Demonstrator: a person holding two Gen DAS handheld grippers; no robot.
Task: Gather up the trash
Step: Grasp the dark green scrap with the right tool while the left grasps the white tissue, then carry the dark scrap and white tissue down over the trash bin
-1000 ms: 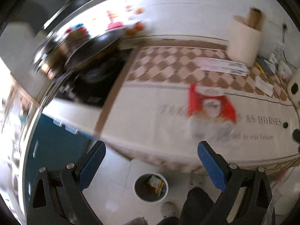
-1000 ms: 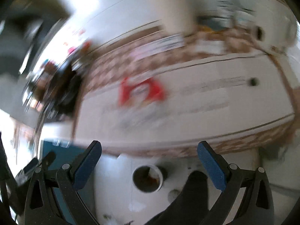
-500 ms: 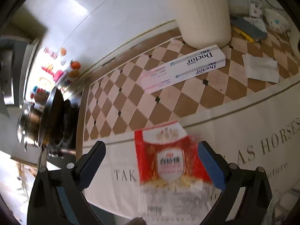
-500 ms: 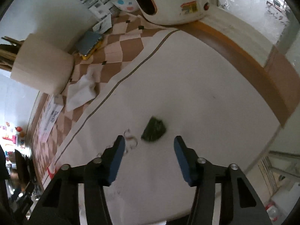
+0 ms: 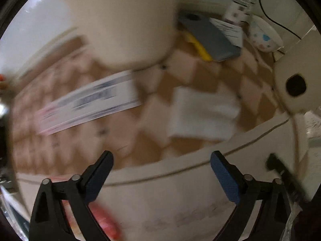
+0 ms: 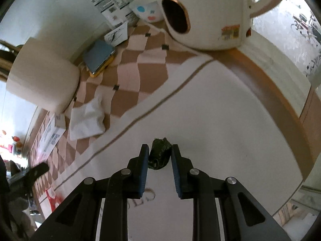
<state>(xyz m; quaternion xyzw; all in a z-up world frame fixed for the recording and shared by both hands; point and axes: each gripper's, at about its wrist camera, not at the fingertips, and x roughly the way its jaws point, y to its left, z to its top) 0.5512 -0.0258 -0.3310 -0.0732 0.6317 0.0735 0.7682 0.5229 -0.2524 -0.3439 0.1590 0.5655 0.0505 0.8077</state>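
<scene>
A small dark green crumpled wad (image 6: 159, 156) lies on the white tablecloth (image 6: 220, 110). My right gripper (image 6: 159, 153) points steeply down at it. Its jaws are closing and both blue pads touch the wad's sides. My left gripper (image 5: 160, 156) hovers wide over the cloth in a blurred view, its jaws closing a little with nothing between them. Ahead of it, a crumpled white tissue (image 5: 202, 114) lies on the checked border, also visible as the tissue (image 6: 87, 118) in the right wrist view. A red packet (image 5: 104, 221) shows under the left finger.
A toothpaste box (image 5: 88, 102) lies left of the tissue. A big cream cylinder (image 5: 120, 20) stands behind it, beside a blue-and-yellow flat case (image 5: 210, 38) and a spotted bowl (image 5: 264, 36). A cream kettle (image 6: 208, 14) stands at the far right, near the table's orange edge (image 6: 280, 92).
Both grippers came down from a floor and bin view to the table. The right jaws narrowed around the dark wad. The left gripper slid from the red packet toward the tissue.
</scene>
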